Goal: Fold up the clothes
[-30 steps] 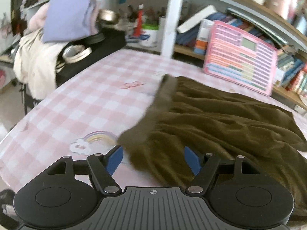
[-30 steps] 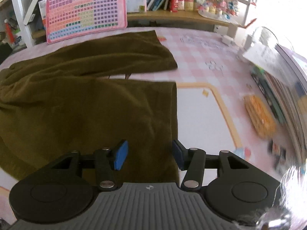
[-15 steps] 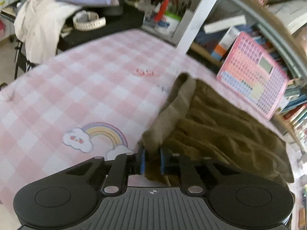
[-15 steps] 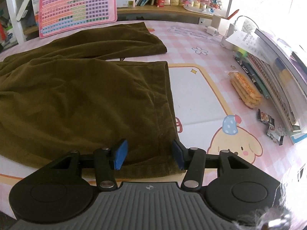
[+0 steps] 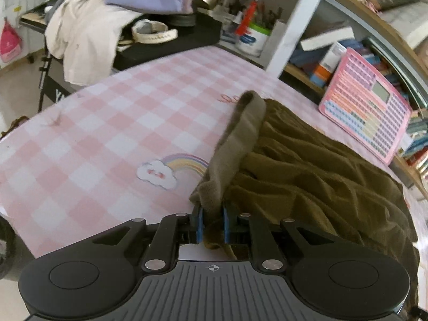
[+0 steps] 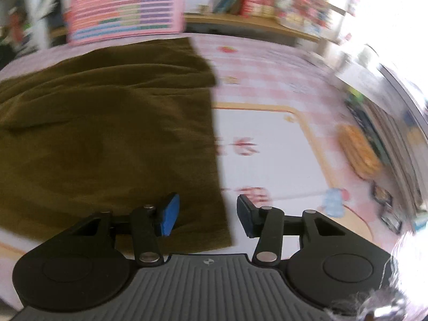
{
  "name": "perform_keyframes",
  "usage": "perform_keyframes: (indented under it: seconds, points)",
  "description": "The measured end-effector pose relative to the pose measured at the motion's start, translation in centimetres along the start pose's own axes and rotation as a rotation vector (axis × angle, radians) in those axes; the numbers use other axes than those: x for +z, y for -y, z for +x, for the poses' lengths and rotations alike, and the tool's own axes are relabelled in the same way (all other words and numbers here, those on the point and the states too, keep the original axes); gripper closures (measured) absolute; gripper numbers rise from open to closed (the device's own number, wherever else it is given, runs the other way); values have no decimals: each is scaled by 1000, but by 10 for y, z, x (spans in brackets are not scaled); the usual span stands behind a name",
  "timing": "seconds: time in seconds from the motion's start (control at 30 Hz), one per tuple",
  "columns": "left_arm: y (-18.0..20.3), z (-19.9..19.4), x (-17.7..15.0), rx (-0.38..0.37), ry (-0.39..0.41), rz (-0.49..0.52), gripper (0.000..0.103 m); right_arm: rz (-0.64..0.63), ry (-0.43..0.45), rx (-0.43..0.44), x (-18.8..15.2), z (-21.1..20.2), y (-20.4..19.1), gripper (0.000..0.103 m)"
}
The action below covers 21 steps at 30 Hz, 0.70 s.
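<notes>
Left gripper (image 5: 211, 223): closed on the waistband (image 5: 240, 136) of the trousers (image 5: 315, 176); cloth bunched between the blue pads, band lifted off the tablecloth.
Right gripper (image 6: 206, 212): fingers spread wide, holding nothing; hem corner of a trouser leg (image 6: 208, 214) lies between them. View blurred.
Trousers: olive-brown, spread on the pink checked tablecloth (image 5: 107, 133), wrinkled near the waist, legs lying flatter at the far end.
Tablecloth: rainbow-and-cloud print (image 5: 171, 168) just left of the pinched waistband.
Background: pink keyboard toy (image 5: 366, 117) leaning against the bookshelf (image 5: 374, 26) behind the trousers.
</notes>
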<state>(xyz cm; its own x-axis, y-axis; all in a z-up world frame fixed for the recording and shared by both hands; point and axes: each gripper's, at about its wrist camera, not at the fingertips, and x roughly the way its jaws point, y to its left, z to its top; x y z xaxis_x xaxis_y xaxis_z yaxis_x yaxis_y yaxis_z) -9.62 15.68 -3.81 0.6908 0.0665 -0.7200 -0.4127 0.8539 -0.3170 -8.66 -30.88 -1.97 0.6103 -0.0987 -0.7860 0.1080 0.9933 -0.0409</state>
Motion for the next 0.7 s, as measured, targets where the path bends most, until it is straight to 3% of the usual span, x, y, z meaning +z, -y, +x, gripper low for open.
perform_keyframes:
  seconds: [0.17, 0.5, 0.7]
  points:
    - [8, 3, -3, -33, -14, 31, 88, 56, 10, -29, 5, 8, 23, 57]
    - [19, 15, 4, -25, -15, 78, 88, 50, 25, -59, 4, 7, 19, 57]
    - [19, 6, 3, -51, -3, 118, 82, 93, 20, -54, 0, 1, 18, 57]
